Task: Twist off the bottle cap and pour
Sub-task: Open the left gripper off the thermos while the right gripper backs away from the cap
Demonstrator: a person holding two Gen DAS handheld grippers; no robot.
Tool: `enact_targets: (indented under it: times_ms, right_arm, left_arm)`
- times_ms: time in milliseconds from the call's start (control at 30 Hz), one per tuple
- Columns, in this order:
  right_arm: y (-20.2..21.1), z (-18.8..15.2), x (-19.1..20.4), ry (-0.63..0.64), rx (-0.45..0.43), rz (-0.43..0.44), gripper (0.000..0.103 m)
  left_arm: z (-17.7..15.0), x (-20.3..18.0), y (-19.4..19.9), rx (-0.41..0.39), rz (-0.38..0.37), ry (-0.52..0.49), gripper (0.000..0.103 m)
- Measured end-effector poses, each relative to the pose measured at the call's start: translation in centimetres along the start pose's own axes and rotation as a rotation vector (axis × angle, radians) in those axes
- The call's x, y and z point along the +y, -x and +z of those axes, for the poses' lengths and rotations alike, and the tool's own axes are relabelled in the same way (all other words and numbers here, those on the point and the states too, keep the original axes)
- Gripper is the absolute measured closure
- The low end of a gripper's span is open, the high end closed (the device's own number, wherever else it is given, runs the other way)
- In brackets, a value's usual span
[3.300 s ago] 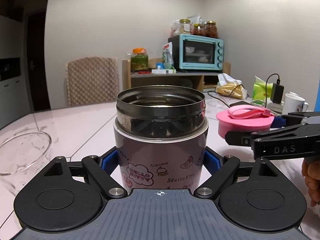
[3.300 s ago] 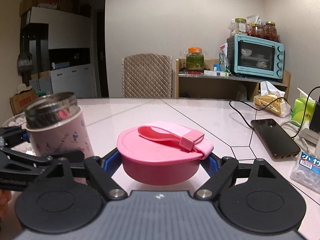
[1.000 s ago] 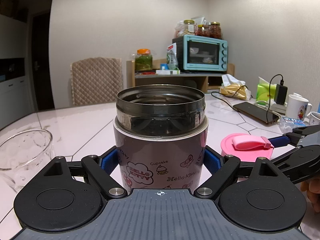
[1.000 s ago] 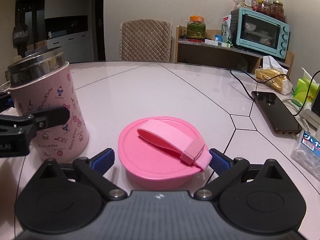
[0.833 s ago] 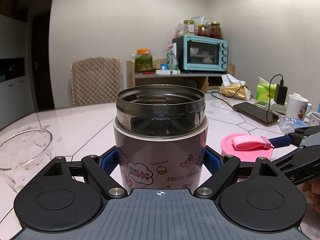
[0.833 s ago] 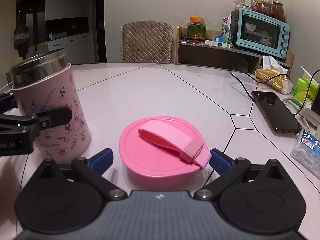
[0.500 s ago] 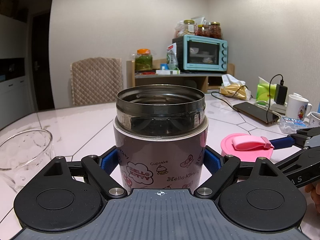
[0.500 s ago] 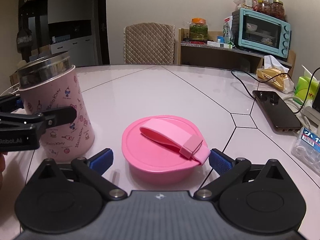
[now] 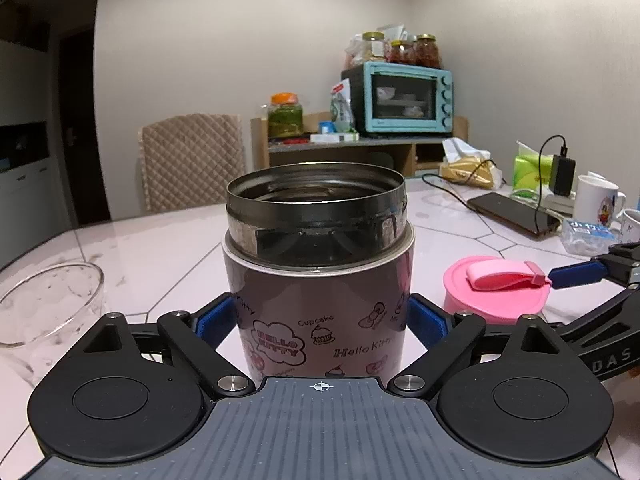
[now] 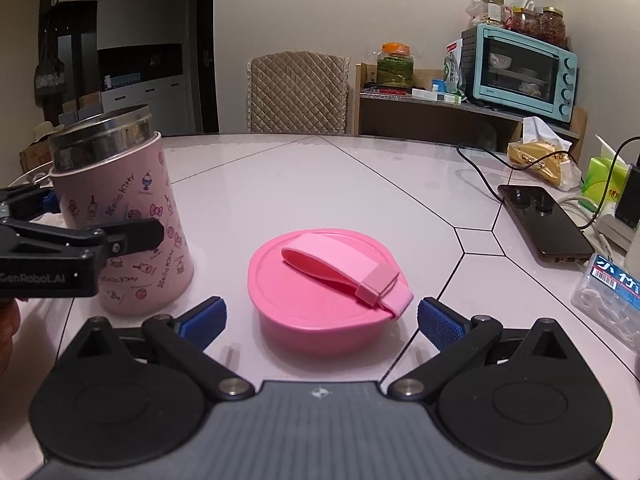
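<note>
Since the earlier frames, our right gripper (image 10: 322,318) has lowered the pink cap (image 10: 325,286) onto the table (image 10: 328,176), let go of it and drawn back a little: its blue fingers (image 10: 438,322) now stand spread, one to each side of the cap and clear of its rim. The cap lies flat, strap up, to the right of the bottle (image 9: 319,276) and apart from it. We read this as the unscrewing step finished and the cap parked; pouring is what remains.

Our left gripper (image 9: 320,322) grips the bottle low on its pink printed body, blue pads pressed against both sides. The bottle stands upright on the table, steel mouth open. From the left wrist view we cannot tell what is inside.

The glass bowl (image 9: 44,312) sits at the near left, just beside the bottle, and looks like the likely place to pour, so the next move probably calls for lifting and tipping leftward.

Counting what we see: one bottle, one cap, one glass bowl, two grippers. Further right there is one dark phone (image 10: 544,226) on a charging cable, and one white mug (image 9: 596,202) is fully in view, with a second cup partly cut off at the right edge. Against the far wall stand one teal toaster oven (image 10: 520,70) and one quilted chair (image 10: 298,94).
</note>
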State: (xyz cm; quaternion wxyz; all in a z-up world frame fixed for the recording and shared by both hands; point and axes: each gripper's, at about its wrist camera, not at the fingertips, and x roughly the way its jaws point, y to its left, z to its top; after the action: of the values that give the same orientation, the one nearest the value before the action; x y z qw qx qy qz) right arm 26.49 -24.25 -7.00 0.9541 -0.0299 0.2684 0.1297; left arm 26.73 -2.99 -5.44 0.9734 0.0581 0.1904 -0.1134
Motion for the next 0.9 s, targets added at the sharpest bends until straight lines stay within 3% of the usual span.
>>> enact_targets:
  times_ms: [133,900]
  right_arm:
    - [0.7,-0.3,-0.1,-0.007,-0.006,-0.003,0.000]
    - [6.8,-2.0,0.2,-0.062,-0.063,0.002,0.000]
  left_arm:
    - [-0.1,-0.1,0.5,0.016,0.001,-0.005,0.000]
    - [-2.0,-0.9,6.9,0.054,0.105,0.036,0.000]
